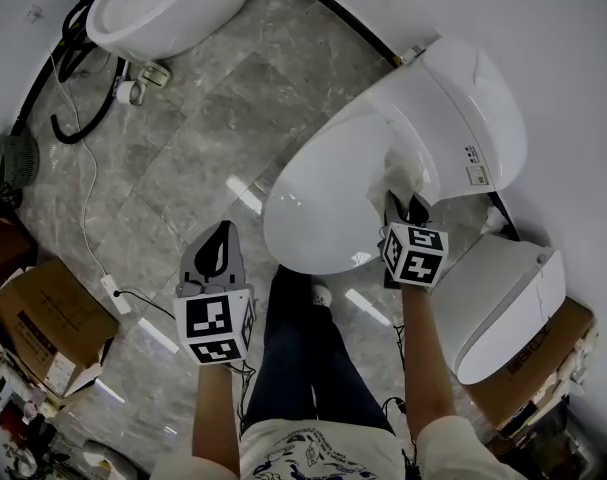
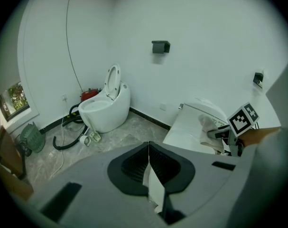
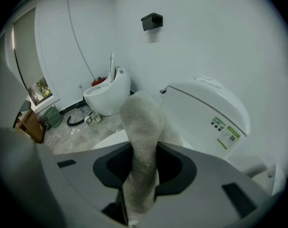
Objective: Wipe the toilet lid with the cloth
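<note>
The white toilet with its closed lid (image 1: 328, 193) stands in the middle of the head view. My right gripper (image 1: 405, 208) is shut on a white fluffy cloth (image 1: 401, 173), which rests on the rear right part of the lid near the seat's control section (image 1: 473, 118). In the right gripper view the cloth (image 3: 139, 118) runs up between the jaws of the right gripper (image 3: 141, 151) and hides most of the lid. My left gripper (image 1: 216, 253) hangs shut and empty over the floor left of the toilet. From the left gripper view, that gripper (image 2: 148, 159) looks at the lid (image 2: 189, 127) and cloth (image 2: 208, 125).
A second white toilet (image 1: 163, 3) with raised lid stands far left, with a black hose (image 1: 83, 113) and a cable beside it. Another white toilet body (image 1: 503, 303) lies at the right on a cardboard box (image 1: 548, 363). More boxes (image 1: 48, 323) sit left. The person's legs (image 1: 303, 353) are below.
</note>
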Available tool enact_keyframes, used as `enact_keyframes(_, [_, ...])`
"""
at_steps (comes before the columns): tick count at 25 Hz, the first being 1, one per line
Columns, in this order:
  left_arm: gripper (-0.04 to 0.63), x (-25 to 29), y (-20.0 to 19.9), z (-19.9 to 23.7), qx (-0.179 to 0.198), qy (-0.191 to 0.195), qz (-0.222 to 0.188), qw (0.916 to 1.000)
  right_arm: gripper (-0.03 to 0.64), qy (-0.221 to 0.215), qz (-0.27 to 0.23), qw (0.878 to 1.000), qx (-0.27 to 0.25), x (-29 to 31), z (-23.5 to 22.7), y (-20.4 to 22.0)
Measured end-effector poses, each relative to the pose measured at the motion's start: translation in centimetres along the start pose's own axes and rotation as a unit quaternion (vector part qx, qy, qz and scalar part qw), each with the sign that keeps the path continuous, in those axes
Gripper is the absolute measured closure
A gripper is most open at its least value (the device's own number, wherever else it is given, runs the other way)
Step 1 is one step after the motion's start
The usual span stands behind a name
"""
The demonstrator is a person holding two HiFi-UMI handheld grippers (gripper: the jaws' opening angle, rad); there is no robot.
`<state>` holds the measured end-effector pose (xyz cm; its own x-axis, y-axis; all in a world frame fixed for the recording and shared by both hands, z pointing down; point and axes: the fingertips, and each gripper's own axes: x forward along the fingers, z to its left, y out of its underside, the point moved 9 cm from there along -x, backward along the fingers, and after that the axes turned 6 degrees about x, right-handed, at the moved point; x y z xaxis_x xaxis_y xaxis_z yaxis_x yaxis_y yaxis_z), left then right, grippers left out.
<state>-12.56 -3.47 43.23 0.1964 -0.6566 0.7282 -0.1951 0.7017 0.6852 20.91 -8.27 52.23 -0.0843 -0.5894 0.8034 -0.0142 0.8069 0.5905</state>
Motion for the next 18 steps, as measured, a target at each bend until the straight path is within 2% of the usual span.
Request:
enact_keyframes(11, [0.586, 1.8, 3.7, -0.1, -0.007, 0.001, 0.031, 0.9995, 0.506, 0.019, 0.037, 0.998, -0.055, 7.5, -2.2, -0.8])
enact_keyframes(18, [0.586, 2.6, 5.4, 0.3, -0.016, -0.001, 0.037, 0.9992, 0.506, 0.037, 0.085, 0.992, -0.084, 12.6, -4.0, -1.6])
